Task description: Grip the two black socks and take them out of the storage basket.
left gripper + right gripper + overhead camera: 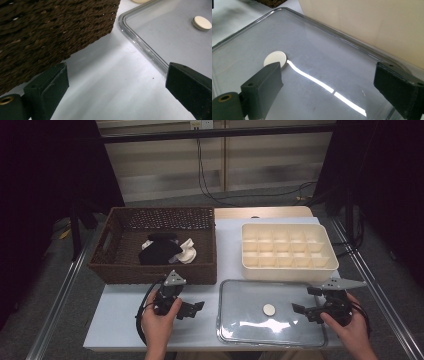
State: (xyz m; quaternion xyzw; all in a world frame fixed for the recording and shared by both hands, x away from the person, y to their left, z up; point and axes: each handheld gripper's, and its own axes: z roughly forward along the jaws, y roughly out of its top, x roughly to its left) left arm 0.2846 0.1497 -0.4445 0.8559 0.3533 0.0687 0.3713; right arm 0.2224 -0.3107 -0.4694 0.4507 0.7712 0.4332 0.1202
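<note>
On the clear lid [317, 75], round knob [275, 59] just beyond right gripper's [327, 82] wide-apart jaws

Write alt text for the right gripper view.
The right gripper, jaws wide open and empty, hovers over a clear lid lying flat on the table, with a small white knob near the left jaw. A cream tray stands just behind the lid.
</note>
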